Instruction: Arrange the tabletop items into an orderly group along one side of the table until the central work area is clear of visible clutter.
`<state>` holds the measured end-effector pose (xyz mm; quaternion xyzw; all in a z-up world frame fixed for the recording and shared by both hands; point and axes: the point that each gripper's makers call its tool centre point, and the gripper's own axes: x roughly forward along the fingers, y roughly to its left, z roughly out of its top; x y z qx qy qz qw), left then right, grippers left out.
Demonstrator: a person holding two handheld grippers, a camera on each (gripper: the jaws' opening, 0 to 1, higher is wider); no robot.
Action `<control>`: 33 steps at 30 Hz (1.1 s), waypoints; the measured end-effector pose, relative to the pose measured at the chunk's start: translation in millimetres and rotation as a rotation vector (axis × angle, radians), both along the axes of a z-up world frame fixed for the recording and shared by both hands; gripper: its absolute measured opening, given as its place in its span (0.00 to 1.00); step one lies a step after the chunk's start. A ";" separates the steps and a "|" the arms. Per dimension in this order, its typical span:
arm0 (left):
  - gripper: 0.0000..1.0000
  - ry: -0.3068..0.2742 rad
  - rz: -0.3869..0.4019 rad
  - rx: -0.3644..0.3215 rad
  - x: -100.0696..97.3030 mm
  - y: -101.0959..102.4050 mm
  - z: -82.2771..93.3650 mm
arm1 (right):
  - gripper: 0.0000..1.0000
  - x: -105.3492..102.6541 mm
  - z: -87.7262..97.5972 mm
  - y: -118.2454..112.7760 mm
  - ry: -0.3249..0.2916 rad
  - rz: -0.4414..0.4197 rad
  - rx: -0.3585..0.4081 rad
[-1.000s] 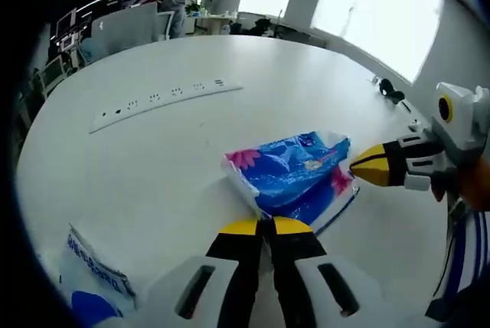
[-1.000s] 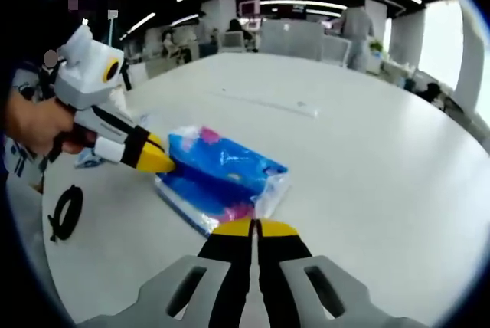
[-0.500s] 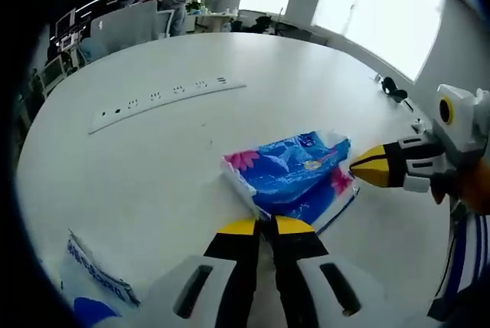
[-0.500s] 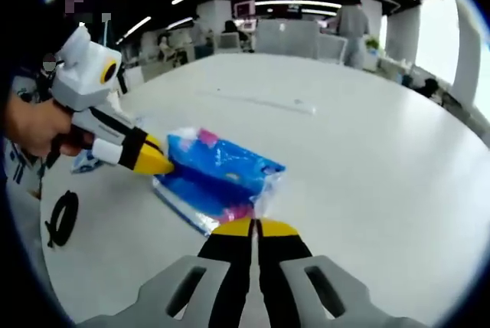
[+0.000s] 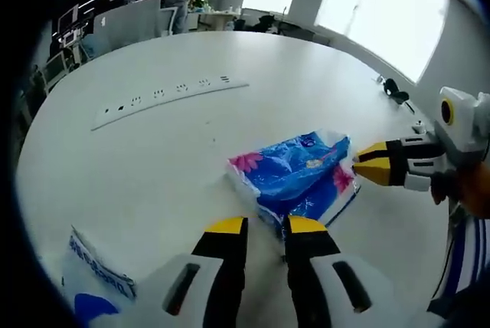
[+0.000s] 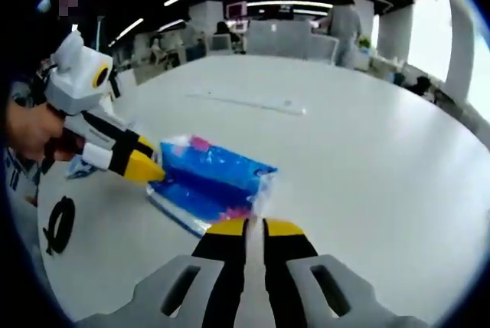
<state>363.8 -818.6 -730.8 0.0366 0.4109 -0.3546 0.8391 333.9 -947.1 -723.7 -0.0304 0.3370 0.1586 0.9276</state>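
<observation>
Blue tissue pack (image 5: 297, 175) mid counter (image 5: 153, 167), tongs either side.
L tongs (image 5: 264, 227) parted at pack's 6 o'clock edge; R tongs (image 6: 253, 227) slightly apart, pinching nothing. Pack print too small to read.

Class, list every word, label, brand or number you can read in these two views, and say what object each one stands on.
No text can be read with confidence.
Blue tissue pack: a small white label and print on the wrapper, too blurred to read.
White bag at the table edge: a line of blue characters, too small and distorted to read.
Power strip: sockets, no legible marking.
</observation>
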 end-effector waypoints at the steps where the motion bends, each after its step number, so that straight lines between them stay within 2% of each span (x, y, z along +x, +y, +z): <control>1: 0.20 -0.004 0.001 0.001 0.4 0.8 0.9 | 0.06 -1.0 -0.5 -0.1 0.007 -0.005 0.009; 10: 0.12 -0.011 -0.018 0.015 -2.3 -1.4 1.7 | 0.04 -8.2 -3.8 0.7 0.032 -0.003 0.000; 13: 0.11 -0.020 -0.018 0.019 0.0 -2.0 2.0 | 0.01 -8.6 -3.5 2.0 0.034 0.000 0.001; 19: 0.10 -0.029 -0.022 0.026 1.6 -2.2 2.8 | 0.01 -6.5 -1.6 1.2 0.030 0.000 -0.002; 21: 0.12 -0.022 -0.014 0.020 1.6 -1.4 3.5 | 0.01 -7.3 -0.8 1.6 0.030 -0.003 0.007; 24: 0.22 -0.002 0.006 0.009 0.2 0.5 4.4 | 0.02 -9.2 -0.3 1.3 0.029 -0.010 0.015; 28: 0.25 -0.029 0.001 0.012 2.0 2.4 10.1 | 0.07 -10.8 2.4 -0.1 0.025 -0.026 0.033; 33: 0.33 -0.053 0.004 0.004 1.8 3.3 18.3 | 0.23 -10.4 10.4 2.1 0.004 -0.037 0.065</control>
